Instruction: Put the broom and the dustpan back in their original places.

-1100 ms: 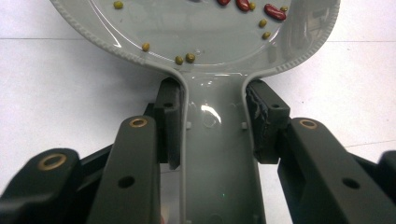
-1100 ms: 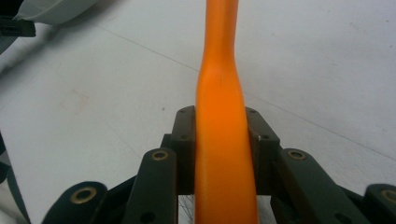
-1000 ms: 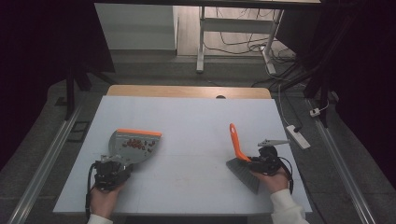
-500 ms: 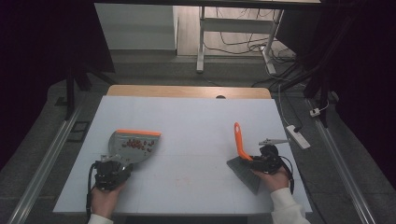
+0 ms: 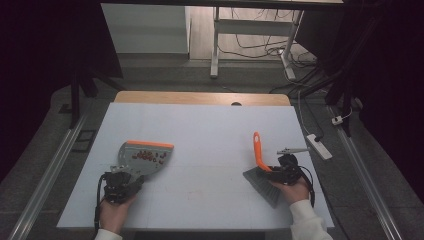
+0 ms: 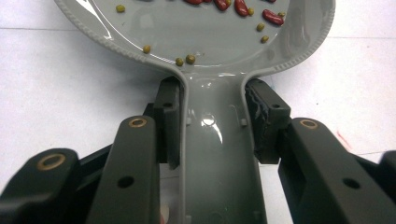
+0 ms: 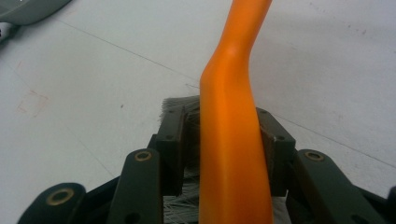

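On the white table (image 5: 210,130), near its front-left, the left gripper (image 5: 121,181) is clamped on the grey dustpan (image 5: 142,157) handle, pan flat with red and green beans (image 6: 243,7) lying in it. At front-right the right gripper (image 5: 280,172) straddles the orange brush handle (image 7: 231,140); its jaws have just been opening, and a slight gap shows on the left side, so the grip looks loosened.

Risks: the brush (image 5: 260,172) stands steeply tilted and could topple or slide once fully freed; any lift or tilt of the dustpan would roll beans off its open orange lip.

Hard to tell: whether the right pad touches the handle, and how the bristles sit, since hand and gripper cover them. Dustpan front is cut off in the left gripper view.
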A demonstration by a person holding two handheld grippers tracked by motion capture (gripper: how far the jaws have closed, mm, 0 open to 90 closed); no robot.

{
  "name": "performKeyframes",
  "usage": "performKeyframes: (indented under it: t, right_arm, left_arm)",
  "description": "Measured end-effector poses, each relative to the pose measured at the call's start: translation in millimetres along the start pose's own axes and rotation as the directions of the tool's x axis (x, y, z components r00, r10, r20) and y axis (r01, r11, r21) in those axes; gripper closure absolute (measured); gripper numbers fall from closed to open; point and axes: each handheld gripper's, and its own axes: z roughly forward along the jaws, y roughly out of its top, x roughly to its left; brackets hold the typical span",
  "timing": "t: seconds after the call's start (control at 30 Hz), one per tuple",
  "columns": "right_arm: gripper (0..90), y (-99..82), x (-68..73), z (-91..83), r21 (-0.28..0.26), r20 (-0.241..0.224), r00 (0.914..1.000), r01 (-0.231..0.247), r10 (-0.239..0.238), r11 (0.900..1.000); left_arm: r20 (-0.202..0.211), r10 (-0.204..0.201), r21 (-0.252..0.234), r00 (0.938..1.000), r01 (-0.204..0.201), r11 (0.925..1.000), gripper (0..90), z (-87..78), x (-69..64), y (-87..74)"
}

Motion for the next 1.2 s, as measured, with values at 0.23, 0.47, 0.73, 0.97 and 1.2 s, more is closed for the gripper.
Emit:
performKeyframes:
  t: [0.23,0.47,0.73,0.97,1.2]
  right_arm:
    - [55.7,0.2,-1.9,1.3,0.006,0.027,0.9996,0.008,-0.008,0.9999]
    - [53.3,0.0,-2.4,2.1,0.011,0.048,0.9987,0.019,-0.019,0.9998]
    - [50.2,0.0,-3.5,3.7,0.018,0.071,0.9971,0.024,-0.025,0.9996]
    - [48.0,-0.1,-4.1,4.7,0.028,0.092,0.9956,0.016,-0.019,0.9995]
    - [46.4,0.2,-2.4,4.1,0.029,0.139,0.9894,0.039,-0.043,0.9988]
  left_arm:
    - [0.007,0.013,0.004,0.9999,-0.013,0.9999,61.3,0.9,2.6,1.3]
    - [0.010,0.023,0.009,0.9997,-0.023,0.9997,61.2,1.2,4.1,1.8]
    - [0.013,0.037,0.005,0.9992,-0.037,0.9993,56.1,0.9,4.5,1.8]
    - [0.016,0.037,0.009,0.9992,-0.037,0.9993,54.4,1.3,4.3,1.7]
    - [0.028,0.046,0.017,0.9985,-0.047,0.9988,50.5,1.8,3.6,1.5]
